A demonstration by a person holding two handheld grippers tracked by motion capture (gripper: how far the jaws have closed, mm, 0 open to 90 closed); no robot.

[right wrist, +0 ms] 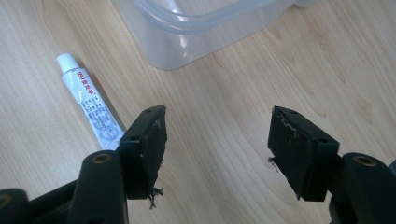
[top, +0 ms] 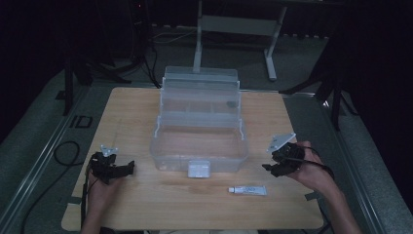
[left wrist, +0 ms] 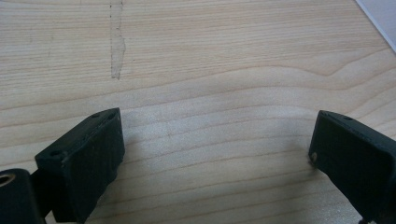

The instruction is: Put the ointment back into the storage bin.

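A wooden desk (top: pixel 146 195) carries a clear plastic box (top: pixel 199 146) at its middle, its lid tipped up and back at the far side and a shallow tray with compartments raised behind the main tub. A white latch (top: pixel 198 169) sits on the near wall of the box.

A small white tube (top: pixel 248 190) lies flat on the desk, near and to the right of the box, apart from it, with its cap pointing left toward the latch (the printing on its side is too small to read). In the right gripper view the tube (right wrist: pixel 91 107) lies just to the left of the left finger, partly hidden behind it, and a rounded corner of the box (right wrist: pixel 187 32) shows farther off.

The right gripper (top: pixel 278 163) is held in the person's right hand (top: pixel 311 170) at the right of the box, just above and to the right of the tube. Its fingers (right wrist: pixel 149 140) stand wide apart over bare wood and hold nothing.

The left gripper (top: pixel 122 168) is held in the person's left hand (top: pixel 100 187) at the left of the box, well apart from the tube, pointing right toward the box's near corner. Its fingers (left wrist: pixel 88 154) are also spread wide with only the wood grain between them, and a sliver of the box shows at the upper right edge of the left gripper view.
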